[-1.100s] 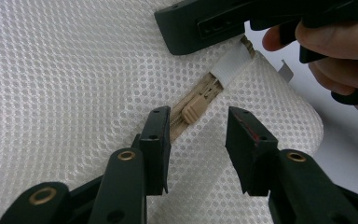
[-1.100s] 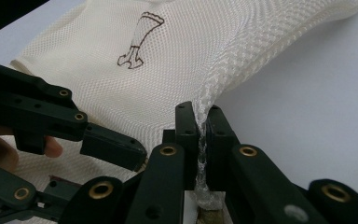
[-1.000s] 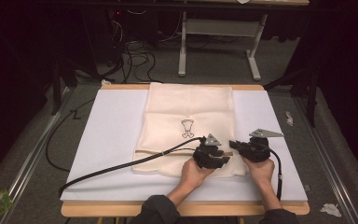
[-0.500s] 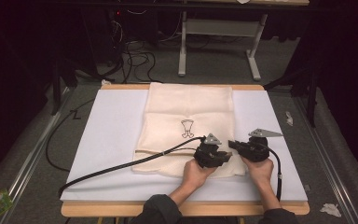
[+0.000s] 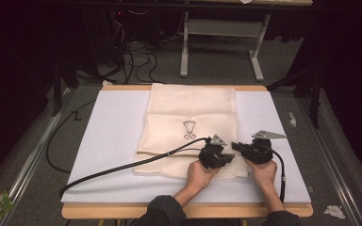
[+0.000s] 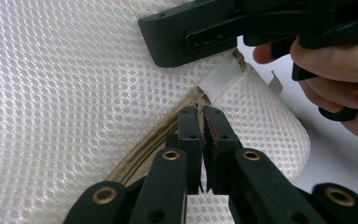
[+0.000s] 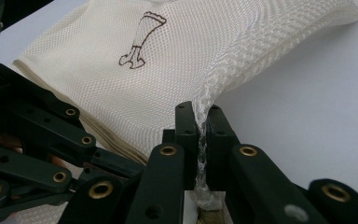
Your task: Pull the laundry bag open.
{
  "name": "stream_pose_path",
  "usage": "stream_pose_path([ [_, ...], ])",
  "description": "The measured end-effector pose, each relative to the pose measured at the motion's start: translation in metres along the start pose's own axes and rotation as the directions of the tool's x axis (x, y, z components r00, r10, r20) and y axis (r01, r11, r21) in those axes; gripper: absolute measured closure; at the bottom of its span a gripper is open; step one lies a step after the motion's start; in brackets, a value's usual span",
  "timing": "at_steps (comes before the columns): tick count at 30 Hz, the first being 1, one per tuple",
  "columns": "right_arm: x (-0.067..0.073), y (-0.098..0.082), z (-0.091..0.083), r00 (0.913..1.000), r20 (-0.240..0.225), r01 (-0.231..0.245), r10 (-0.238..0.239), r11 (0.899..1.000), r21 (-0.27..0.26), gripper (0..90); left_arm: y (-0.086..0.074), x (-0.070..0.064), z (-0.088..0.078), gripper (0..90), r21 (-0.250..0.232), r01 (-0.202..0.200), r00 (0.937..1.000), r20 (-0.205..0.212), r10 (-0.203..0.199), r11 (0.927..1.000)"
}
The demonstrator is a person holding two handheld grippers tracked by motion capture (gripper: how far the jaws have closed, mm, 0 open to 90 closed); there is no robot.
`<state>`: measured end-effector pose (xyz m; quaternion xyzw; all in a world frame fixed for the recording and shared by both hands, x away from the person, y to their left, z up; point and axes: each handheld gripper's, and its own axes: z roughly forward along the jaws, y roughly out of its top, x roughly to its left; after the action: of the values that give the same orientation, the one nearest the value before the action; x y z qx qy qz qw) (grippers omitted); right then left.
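Mesh laundry bag [image 5: 188, 132], cream-coloured, lies flat on the white sheet [image 5: 108, 141] that covers the wooden table [image 5: 179, 211]; a small dark emblem [image 5: 189, 129] marks its middle, and a tan zipper [image 6: 156, 140] runs along its near edge. Both grippers work at the bag's near right corner, just beside each other. The left gripper [image 6: 200, 114] has just been closing: in the left gripper view its jaws stand together at the end of the zipper track, next to a white fabric tab [image 6: 221, 79]; whether the slider sits between the pads cannot be told. The right gripper [image 7: 200, 121] is clamped on a gathered fold of the mesh at the bag's side edge, the fold rising between its jaws. In the left gripper view the right gripper's black body and the person's right hand [image 6: 340, 70] overhang the corner and crowd the zipper end. A black cable [image 5: 122, 165] trails from the left gripper across the bag and the sheet toward the table's left. Beyond the table stand grey metal legs [image 5: 217, 47] and tangled floor cables [image 5: 136, 56]; a paper scrap [image 5: 333, 211] lies on the floor at right.
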<state>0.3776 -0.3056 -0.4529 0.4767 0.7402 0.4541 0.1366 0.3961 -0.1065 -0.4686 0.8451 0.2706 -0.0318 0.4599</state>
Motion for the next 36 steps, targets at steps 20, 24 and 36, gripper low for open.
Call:
stream_pose_path([
  [20,0.002,0.001,-0.004,0.9992,0.024,0.033,-0.033,0.999,0.0,87.3,0.005,-0.001,-0.01,86.8,0.007,-0.039,0.9991,-0.016,0.04,0.9992],
  [24,0.001,0.0,-0.003,0.9993,0.023,0.031,-0.031,0.999,0.01,87.4,0.004,-0.001,-0.011,86.9,0.012,-0.048,0.9987,-0.018,0.048,0.9988],
  [36,0.0,-0.001,-0.002,0.9989,0.023,0.039,-0.04,0.999,0.018,87.5,0.005,0.0,-0.013,86.9,0.03,-0.062,0.9977,-0.028,0.062,0.9977],
])
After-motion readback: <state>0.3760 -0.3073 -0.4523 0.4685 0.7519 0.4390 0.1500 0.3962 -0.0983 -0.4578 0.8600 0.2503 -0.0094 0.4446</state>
